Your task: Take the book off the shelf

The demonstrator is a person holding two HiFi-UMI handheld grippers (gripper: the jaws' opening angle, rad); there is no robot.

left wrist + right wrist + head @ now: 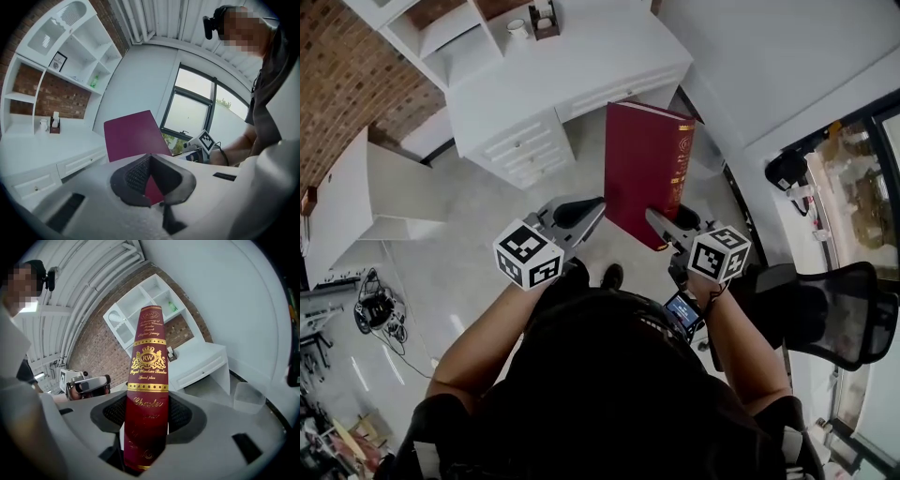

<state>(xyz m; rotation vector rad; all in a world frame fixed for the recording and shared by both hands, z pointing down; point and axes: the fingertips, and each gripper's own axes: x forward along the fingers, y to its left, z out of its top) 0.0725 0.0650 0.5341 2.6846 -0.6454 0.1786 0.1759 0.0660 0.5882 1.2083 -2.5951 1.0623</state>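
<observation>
My right claw (pixel 147 420) clamps the dark red hardback book (pixel 642 169), apparently clear of the white shelf (pixel 441 37) at upper left. My left claw (pixel 581 217) is together, empty. Next: set it down.

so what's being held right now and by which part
The red book, gripped by the right gripper across its spine near the bottom end. The left gripper is closed beside it, holding nothing.
</observation>
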